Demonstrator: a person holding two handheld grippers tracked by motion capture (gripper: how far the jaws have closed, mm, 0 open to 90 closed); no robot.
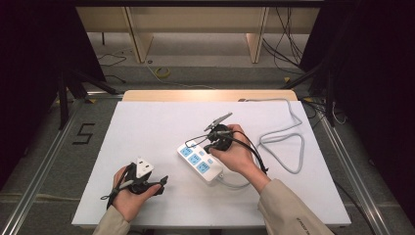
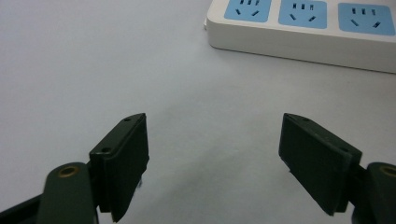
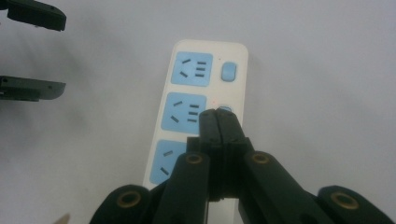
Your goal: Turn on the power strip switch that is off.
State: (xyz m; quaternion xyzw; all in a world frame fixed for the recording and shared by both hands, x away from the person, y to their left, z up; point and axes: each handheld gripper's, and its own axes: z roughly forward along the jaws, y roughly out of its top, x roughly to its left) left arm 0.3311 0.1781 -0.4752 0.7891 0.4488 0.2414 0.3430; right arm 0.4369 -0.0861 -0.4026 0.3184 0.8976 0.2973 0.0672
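White power strip [image 3: 187,116]: its middle switch [image 3: 226,110] is pressed by the right gripper [image 3: 218,116], jaws together; at eight o'clock the left gripper [image 2: 212,154] is held spread, idle.

Floor marking: a large dark figure "5" [image 1: 84,133] sits on the grey floor to the left of the white table, seen in the high view.
Sleeve print: there's a small line of dark lettering [image 1: 299,224] on the beige right sleeve at the bottom edge of the high view, far too small to make out.
White plastic power strip with blue socket faces [image 3: 196,100]: no brand, rating or lettering can be made out on it in either gripper view.
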